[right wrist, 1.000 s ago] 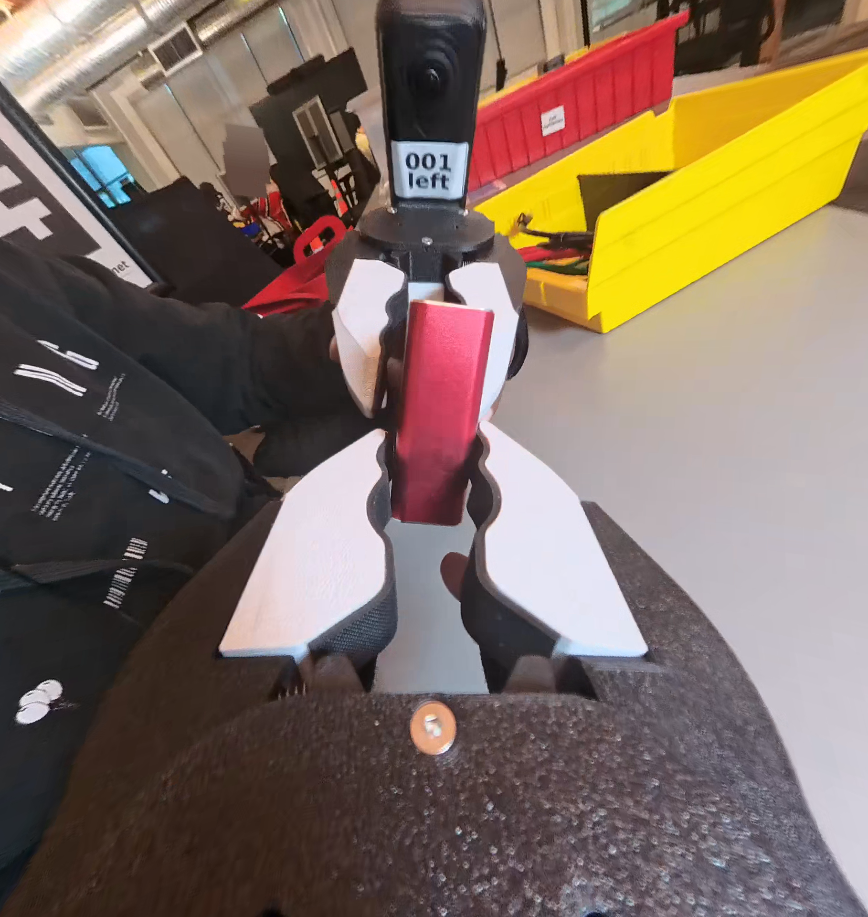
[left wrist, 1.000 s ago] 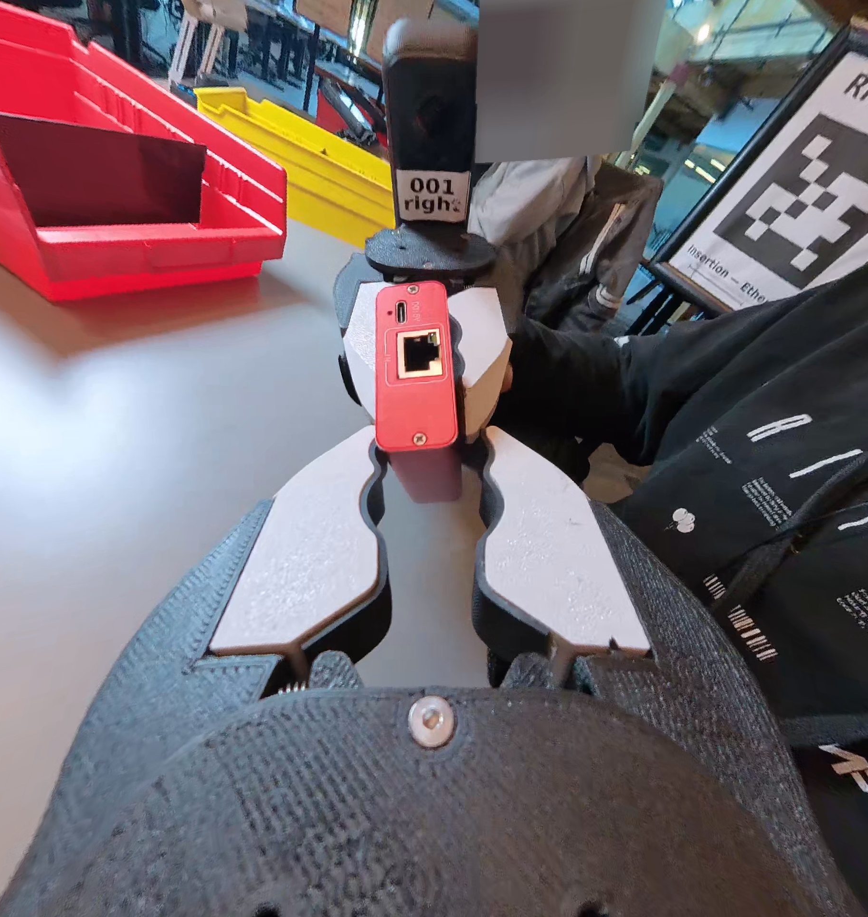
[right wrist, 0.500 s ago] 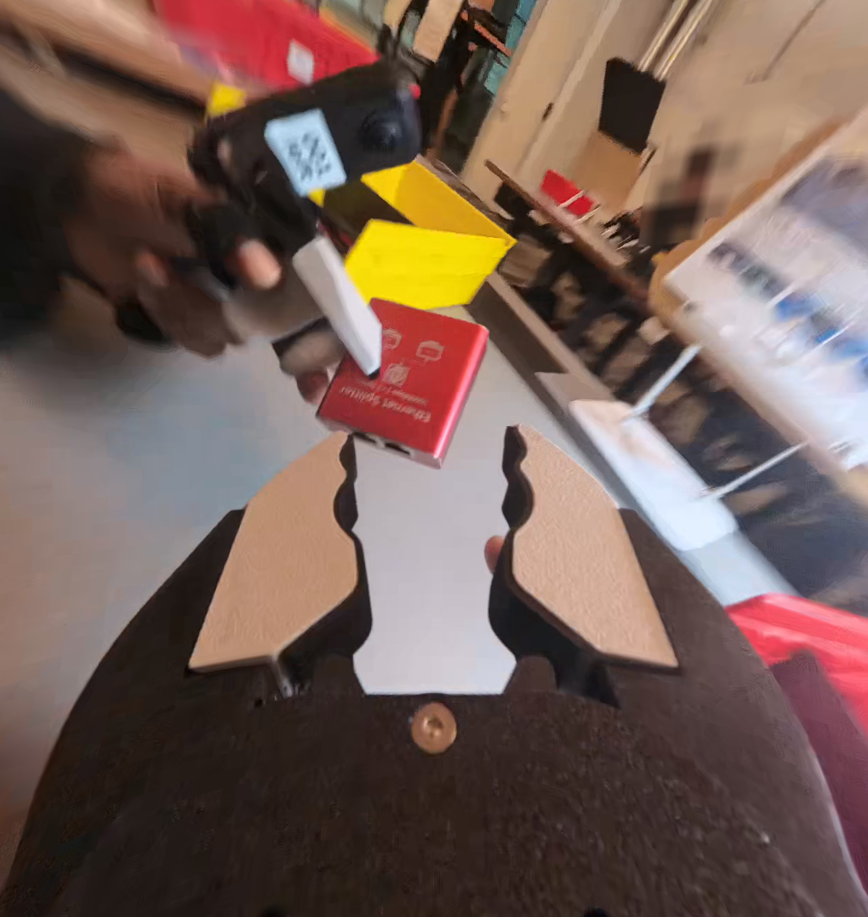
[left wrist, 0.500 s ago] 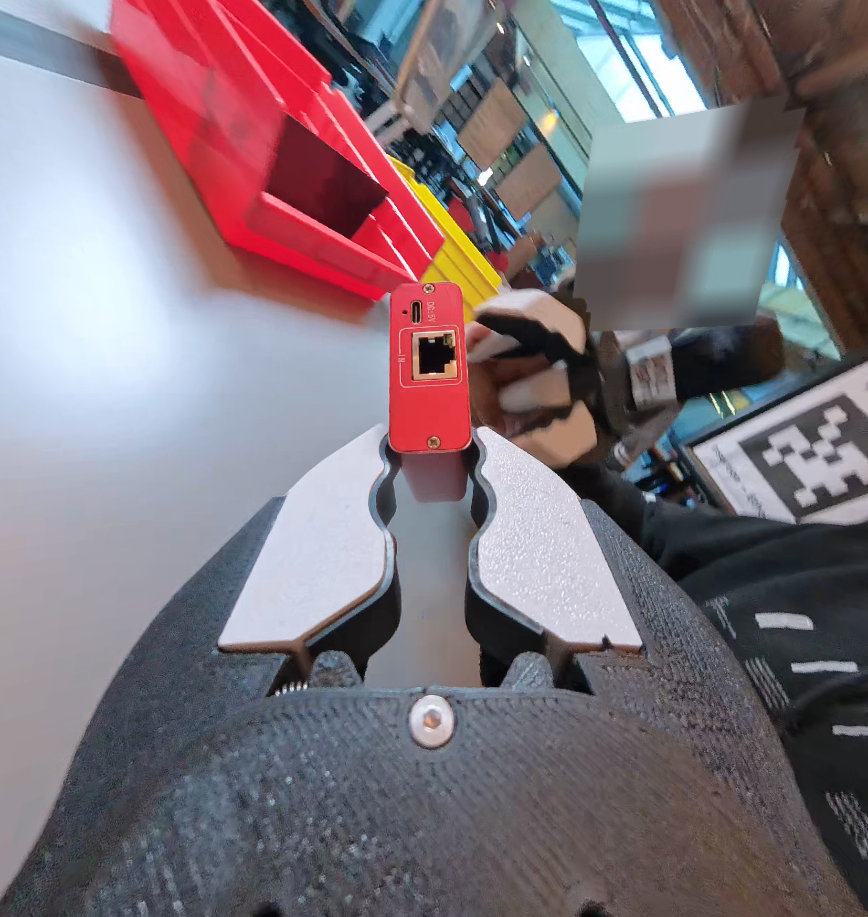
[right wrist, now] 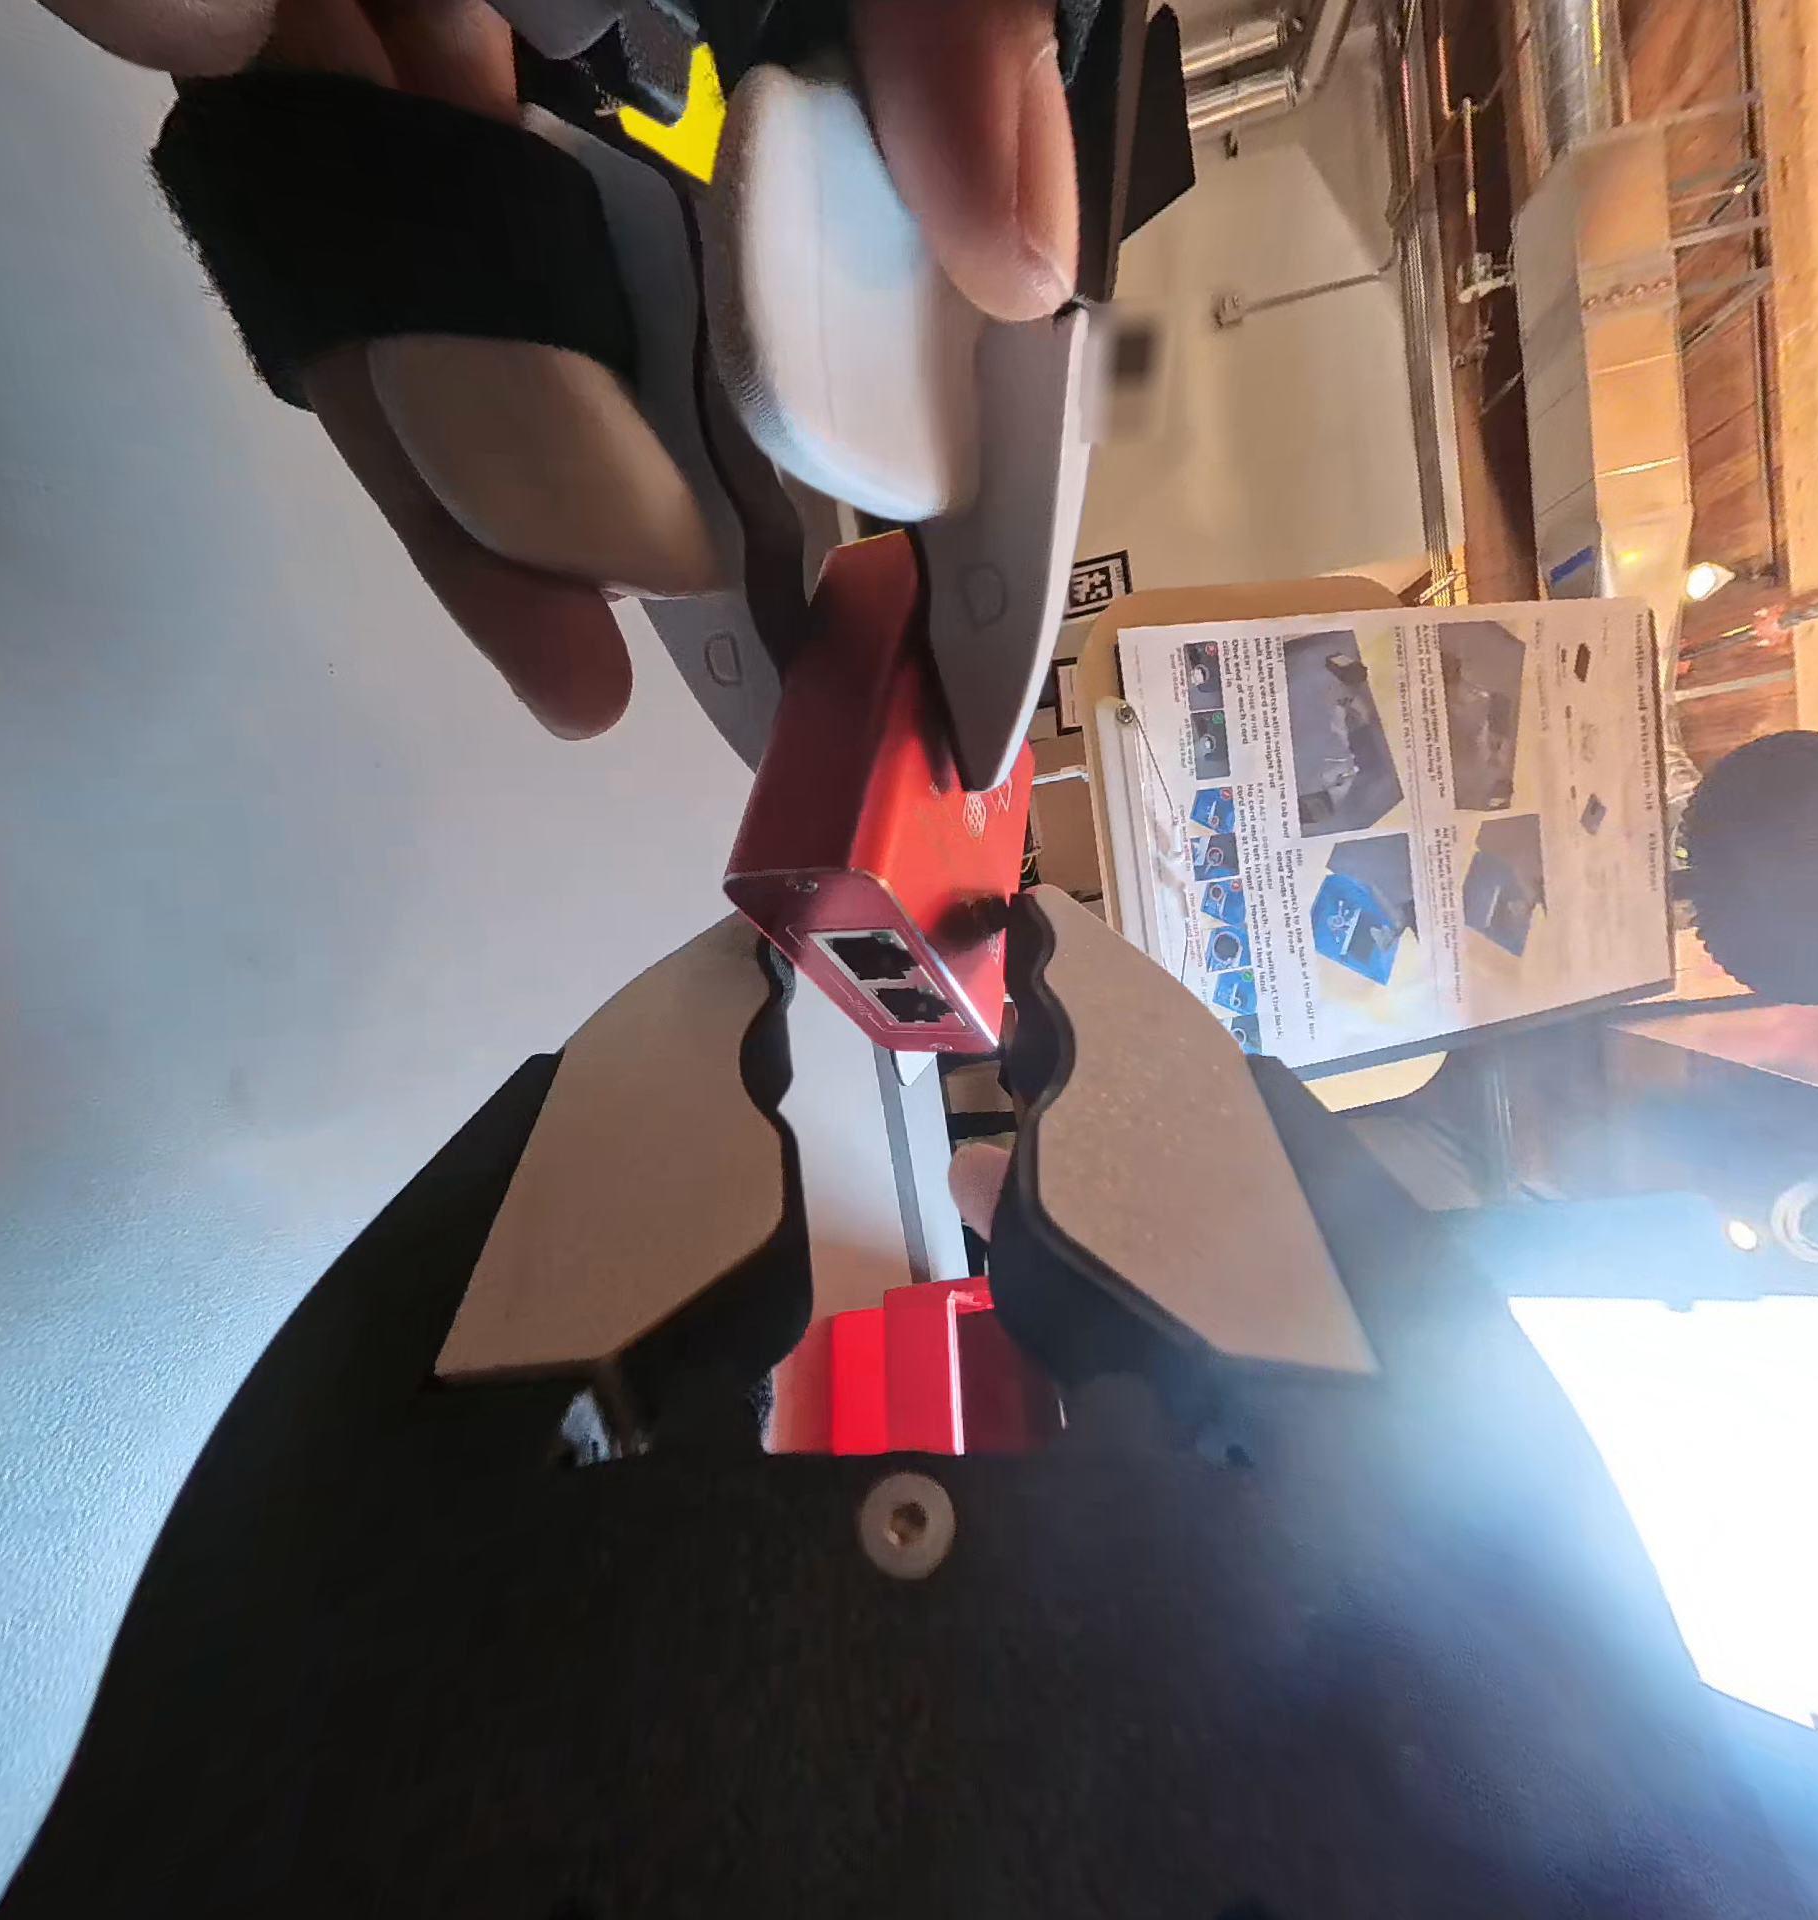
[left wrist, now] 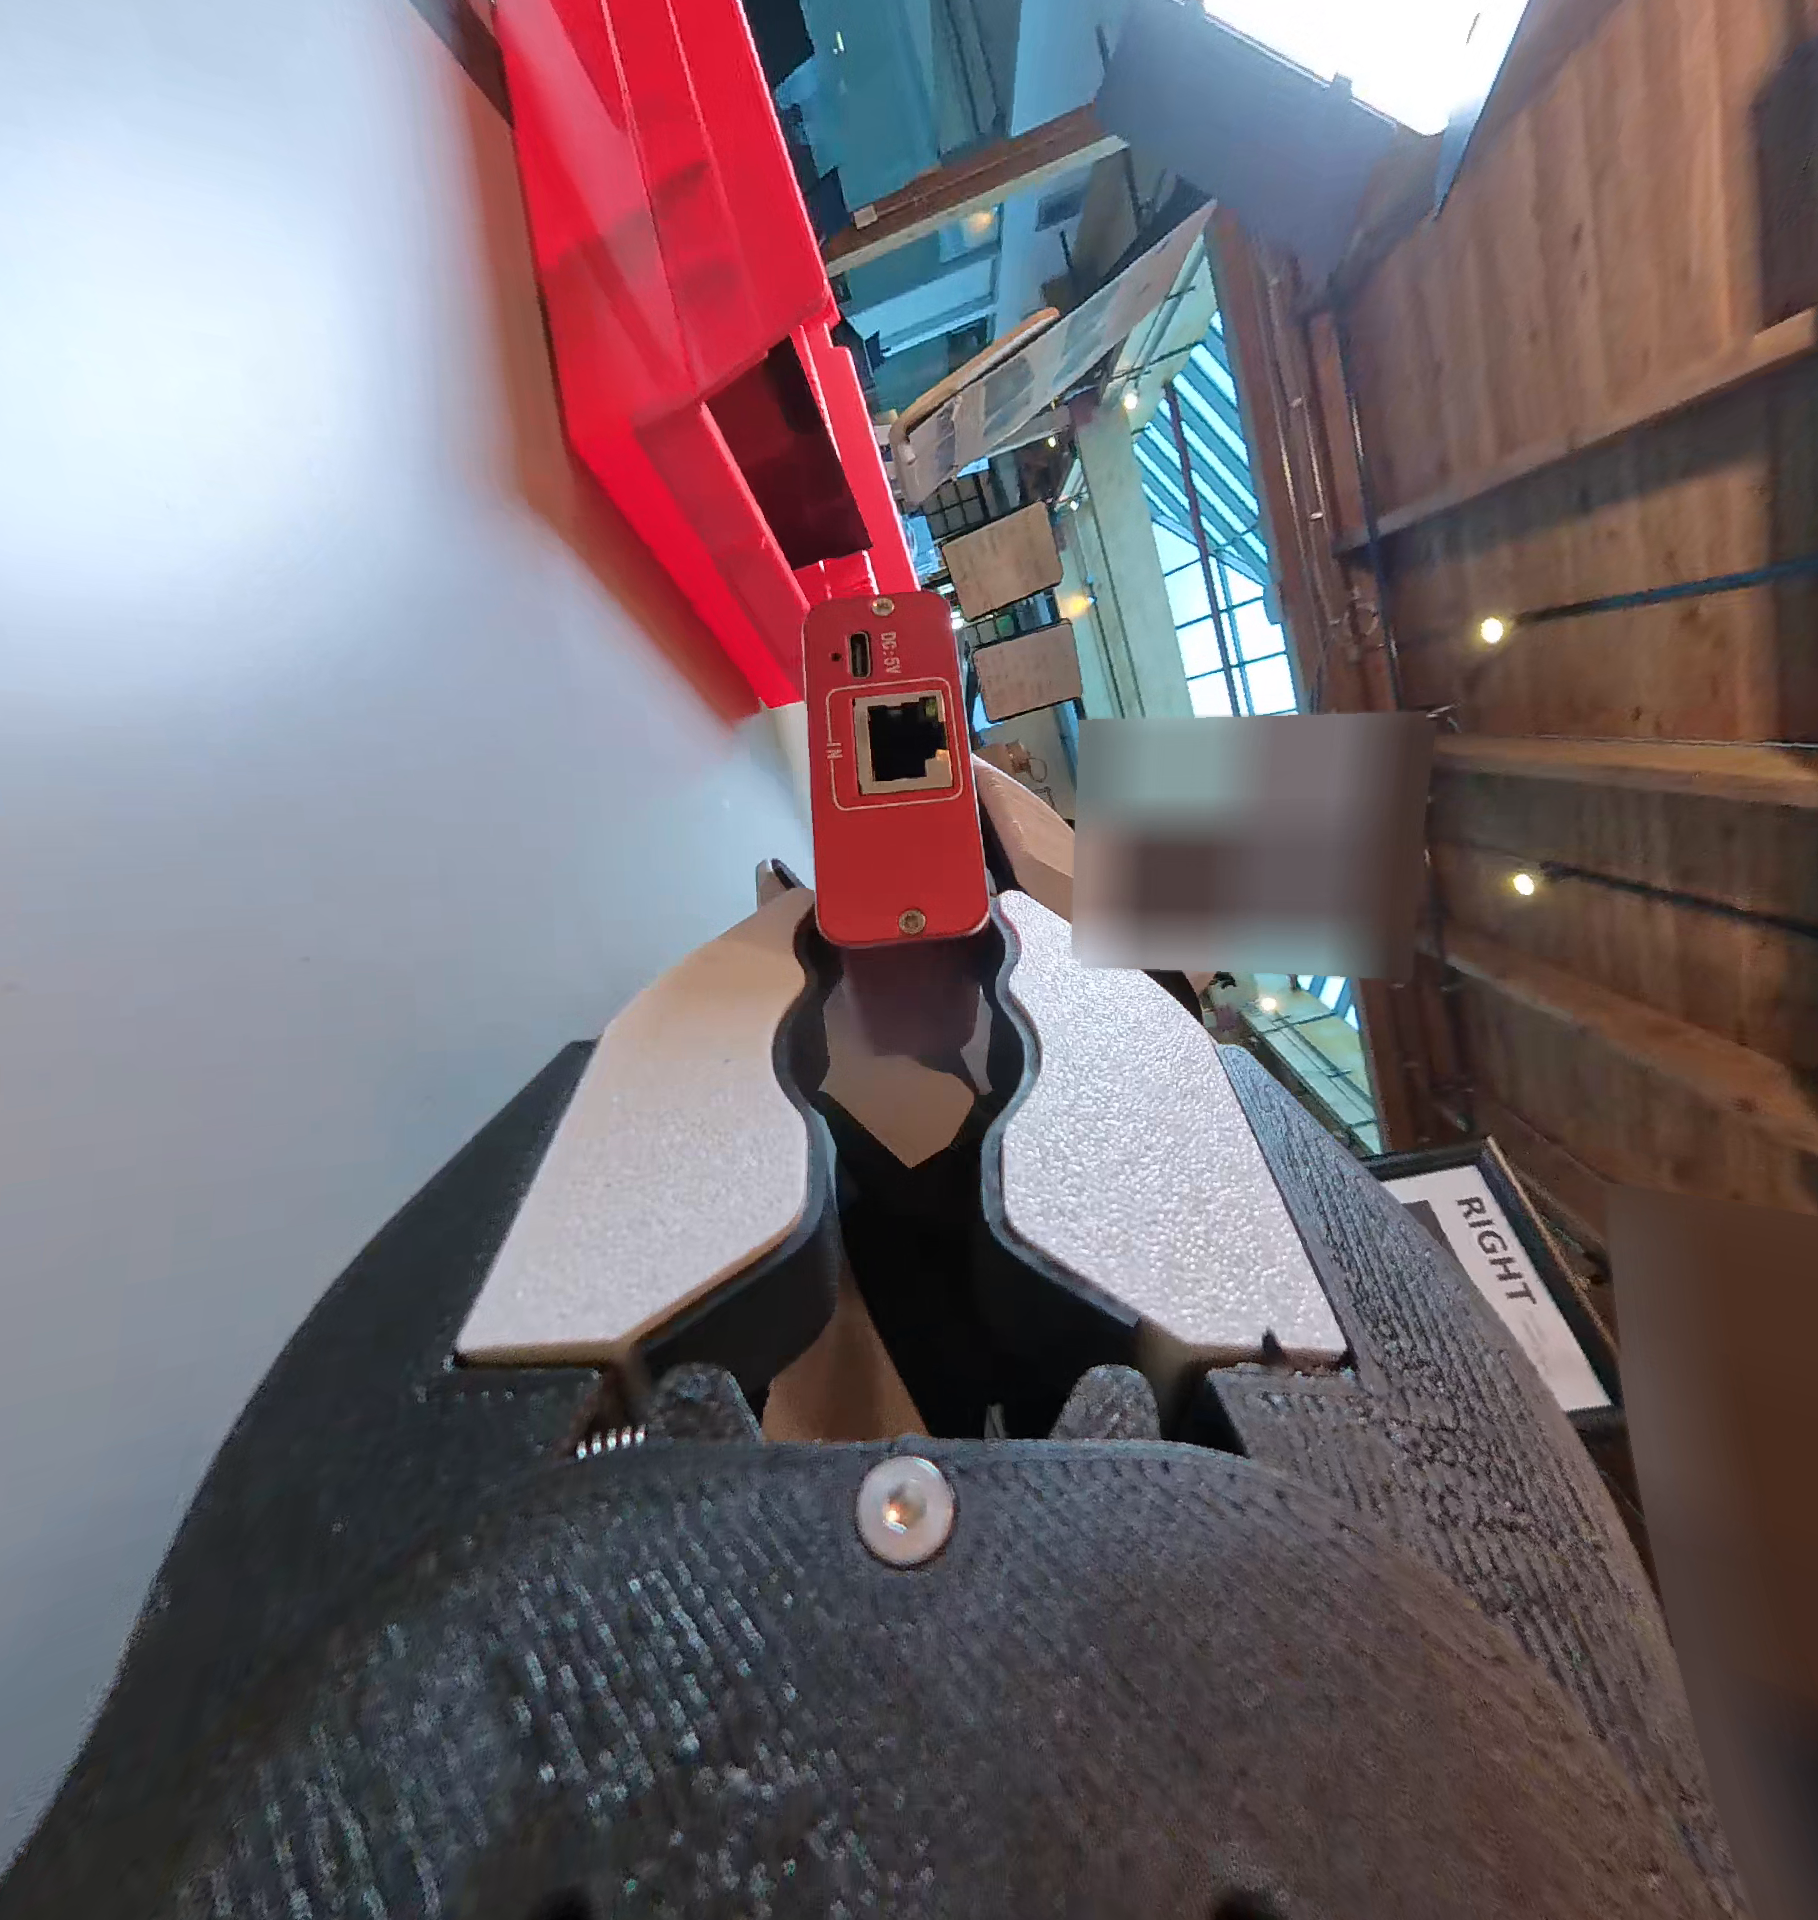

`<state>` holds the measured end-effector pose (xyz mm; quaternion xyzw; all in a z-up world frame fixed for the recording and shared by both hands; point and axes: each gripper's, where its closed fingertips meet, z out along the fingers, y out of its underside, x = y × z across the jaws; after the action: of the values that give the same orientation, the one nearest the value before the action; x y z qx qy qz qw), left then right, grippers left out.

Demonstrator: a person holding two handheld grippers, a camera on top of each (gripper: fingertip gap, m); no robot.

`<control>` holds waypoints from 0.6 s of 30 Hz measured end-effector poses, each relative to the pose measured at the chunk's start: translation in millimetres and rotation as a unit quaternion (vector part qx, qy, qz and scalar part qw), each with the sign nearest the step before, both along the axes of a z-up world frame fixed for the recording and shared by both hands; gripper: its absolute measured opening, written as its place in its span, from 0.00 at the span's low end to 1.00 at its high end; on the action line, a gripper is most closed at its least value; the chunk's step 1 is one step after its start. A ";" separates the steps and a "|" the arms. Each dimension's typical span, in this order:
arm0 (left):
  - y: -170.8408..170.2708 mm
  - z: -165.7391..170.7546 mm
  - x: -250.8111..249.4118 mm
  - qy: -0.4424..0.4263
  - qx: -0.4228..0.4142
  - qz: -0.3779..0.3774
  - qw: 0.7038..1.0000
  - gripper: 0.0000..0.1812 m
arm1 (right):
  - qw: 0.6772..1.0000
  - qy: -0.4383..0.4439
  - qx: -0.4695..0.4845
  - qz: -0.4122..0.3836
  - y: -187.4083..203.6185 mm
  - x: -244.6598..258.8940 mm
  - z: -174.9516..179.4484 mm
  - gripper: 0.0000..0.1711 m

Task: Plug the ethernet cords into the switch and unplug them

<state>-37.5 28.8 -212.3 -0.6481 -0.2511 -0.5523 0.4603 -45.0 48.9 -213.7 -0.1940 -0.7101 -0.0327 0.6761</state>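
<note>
Red switch: the switch (left wrist: 894,790) sits clamped at the left gripper (left wrist: 900,966) tips, single port facing its camera.
Change: a second ago both grippers pinched it; now the right gripper (right wrist: 889,977) has let go, fingers apart, twin ports just ahead.
Meaning: handover done, cords next, I'd say.
Room: grey table (left wrist: 261,727) open alongside; red bins (left wrist: 676,312) beyond.
</note>
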 end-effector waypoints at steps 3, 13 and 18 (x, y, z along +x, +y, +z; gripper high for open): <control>-4.6 10.7 5.8 0.007 0.028 -0.020 0.999 0.16 | 1.000 0.008 -0.012 0.002 -0.3 3.9 6.3 0.19; -19.6 32.5 -3.6 0.330 0.150 -0.041 0.931 0.28 | 0.848 0.012 -0.494 0.189 -17.3 29.2 36.6 0.15; -38.4 42.9 28.0 0.385 0.238 -0.124 0.883 0.33 | 0.718 -0.065 -0.619 0.312 -56.5 48.7 41.9 0.15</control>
<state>-9.5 -9.6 -169.4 -0.7066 0.1678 -0.3548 0.5888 3.7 -7.6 -171.7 -0.3342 -0.6346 0.6144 0.3287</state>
